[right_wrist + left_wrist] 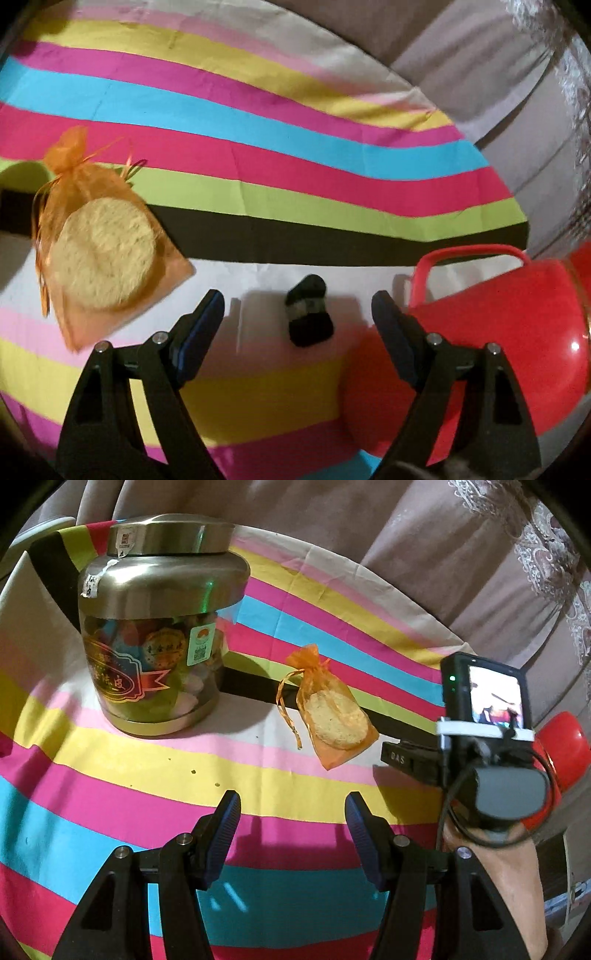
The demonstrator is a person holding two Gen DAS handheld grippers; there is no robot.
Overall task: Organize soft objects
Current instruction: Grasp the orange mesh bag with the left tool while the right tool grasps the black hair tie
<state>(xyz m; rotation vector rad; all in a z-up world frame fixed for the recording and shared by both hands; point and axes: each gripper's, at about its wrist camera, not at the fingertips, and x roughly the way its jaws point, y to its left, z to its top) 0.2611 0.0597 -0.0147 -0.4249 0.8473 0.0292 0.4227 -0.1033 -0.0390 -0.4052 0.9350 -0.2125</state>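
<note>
**Striped worktop, curtain behind**

A striped cloth (110, 768) covers the worktop. From left: steel-lidded jar (155, 627), orange pouch (328, 716) lying flat, small black object (310, 314), red jug (517, 332). Brown curtain (424, 554) behind. Left tongs (291, 812) and right tongs (297, 314) both gape, gripping nothing.

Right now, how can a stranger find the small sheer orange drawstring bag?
Find the tall metal-lidded jar on the striped cloth. To its right, lying flat and apart from it, is the sheer orange drawstring bag. It alone is see-through, showing a round pale yellow pad inside.
</note>
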